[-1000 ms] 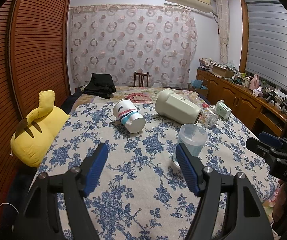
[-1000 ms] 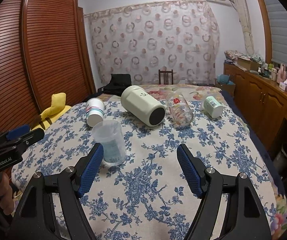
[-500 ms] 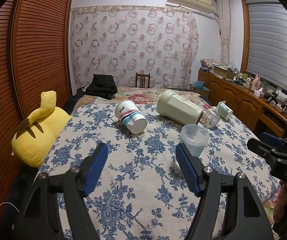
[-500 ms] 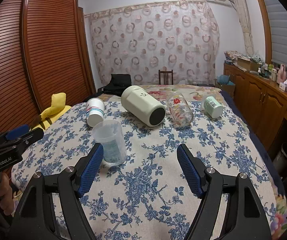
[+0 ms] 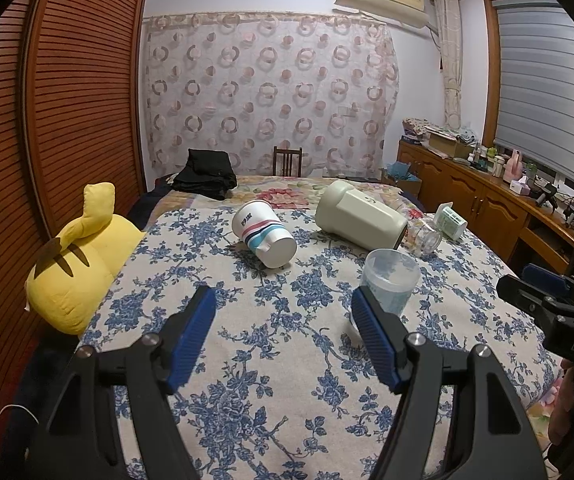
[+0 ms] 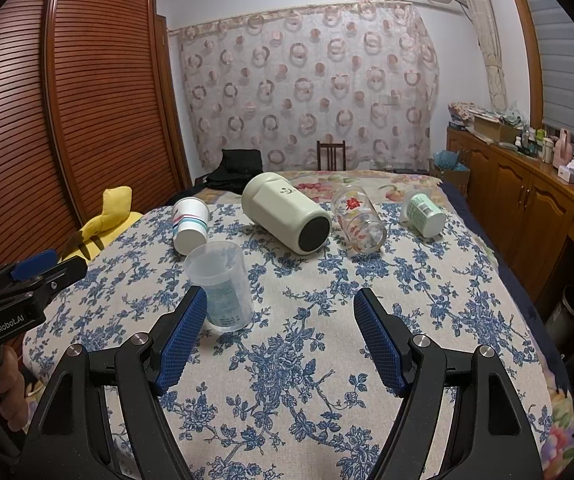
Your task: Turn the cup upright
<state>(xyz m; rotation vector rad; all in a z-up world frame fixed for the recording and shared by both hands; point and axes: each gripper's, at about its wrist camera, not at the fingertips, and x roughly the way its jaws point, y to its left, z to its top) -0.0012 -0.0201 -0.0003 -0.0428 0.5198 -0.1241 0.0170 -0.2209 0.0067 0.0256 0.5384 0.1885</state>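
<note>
A clear plastic cup (image 5: 390, 280) stands upright on the floral cloth, also in the right wrist view (image 6: 219, 285). A white striped cup (image 5: 263, 234) (image 6: 190, 225), a cream canister (image 5: 361, 215) (image 6: 287, 213), a printed glass (image 6: 359, 220) (image 5: 423, 236) and a small green-labelled cup (image 6: 423, 213) (image 5: 451, 221) lie on their sides behind it. My left gripper (image 5: 283, 320) is open and empty, short of the striped cup. My right gripper (image 6: 281, 316) is open and empty, just right of the clear cup.
A yellow plush toy (image 5: 75, 264) lies at the bed's left edge by the wooden wardrobe (image 5: 47, 100). Black clothes (image 5: 207, 174) and a chair (image 5: 287, 160) are at the far end. A wooden sideboard (image 6: 527, 208) runs along the right.
The left view has shifted slightly, the scene moving a little right and up. The right gripper and all cups stay as they were.
</note>
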